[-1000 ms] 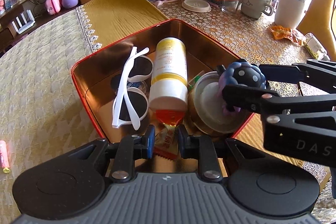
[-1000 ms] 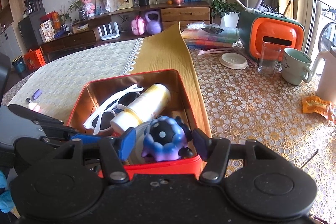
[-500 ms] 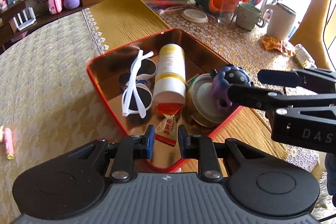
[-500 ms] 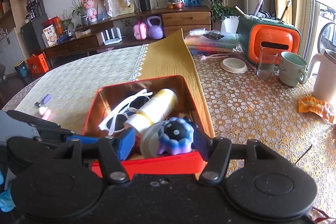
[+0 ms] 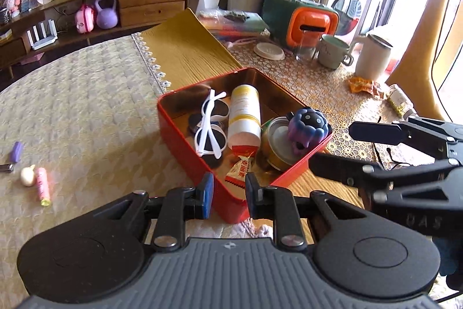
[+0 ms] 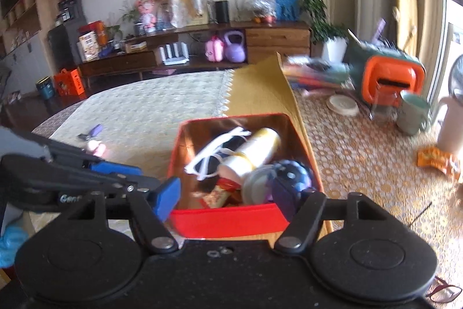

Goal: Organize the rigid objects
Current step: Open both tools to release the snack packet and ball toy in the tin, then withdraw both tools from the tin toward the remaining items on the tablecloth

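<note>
Red tin sits on the table w/ white sunglasses, a yellow-white bottle, a candy wrapper, a round can and a purple bumpy toy lying on the can. Left gripper hangs over the tin's near corner, fingers close together w/ a small gap, nothing pinched. Right gripper is opening, fingers spread, nothing between them; toy is free.

A round table under a cream woven cloth, a gold runner up the frame's middle. At centre sits a red tin. At left lie a purple clip, a garlic clove and a pink tube. Upper right: white lid, glass, mug, white jug, orange wrapper.
</note>
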The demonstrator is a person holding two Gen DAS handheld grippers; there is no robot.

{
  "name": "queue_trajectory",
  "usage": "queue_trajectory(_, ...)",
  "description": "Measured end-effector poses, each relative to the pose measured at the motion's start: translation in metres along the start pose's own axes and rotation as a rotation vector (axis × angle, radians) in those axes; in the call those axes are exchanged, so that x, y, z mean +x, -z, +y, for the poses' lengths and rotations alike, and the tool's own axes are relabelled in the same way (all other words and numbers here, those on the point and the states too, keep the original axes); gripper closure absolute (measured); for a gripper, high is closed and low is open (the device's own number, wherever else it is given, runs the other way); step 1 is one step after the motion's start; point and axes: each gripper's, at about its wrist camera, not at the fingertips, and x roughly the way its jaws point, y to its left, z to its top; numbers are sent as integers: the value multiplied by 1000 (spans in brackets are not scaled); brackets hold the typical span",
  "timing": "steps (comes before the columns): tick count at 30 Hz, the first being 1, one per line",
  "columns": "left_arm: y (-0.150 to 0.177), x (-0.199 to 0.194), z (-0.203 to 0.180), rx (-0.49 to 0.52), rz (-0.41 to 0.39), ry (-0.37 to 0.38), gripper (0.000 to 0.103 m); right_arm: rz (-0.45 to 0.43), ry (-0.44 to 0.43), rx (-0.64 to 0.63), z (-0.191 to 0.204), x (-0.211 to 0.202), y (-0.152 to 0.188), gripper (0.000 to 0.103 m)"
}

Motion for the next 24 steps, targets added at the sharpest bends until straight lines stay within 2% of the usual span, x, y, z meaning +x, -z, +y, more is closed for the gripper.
queue_trajectory(7, 12, -28, 19, -30, -31, 0, 80, -7, -38, -34, 33, -12, -1, 32)
queue_trajectory(9, 16, -36, 26, -41, -39, 0, 80, -9, -44, -38, 40, -13, -2, 26)
queue_trajectory(12, 21, -49, 34, -39, -57, -3, 79, -8, -63, -39, 52, -15, -3, 25)
queue_trajectory(14, 25, -58, 39, -37, -77, -5, 70, -6, -71, -48, 60, -15, -4, 25)
queue_trajectory(16, 29, -67, 46, -40, -97, -13, 46, -5, -83, -51, 69, -16, -4, 24)
queue_trajectory(24, 46, -90, 87, -100, -137, -44, 37, -1, -123, -64, 107, -11, -9, 19)
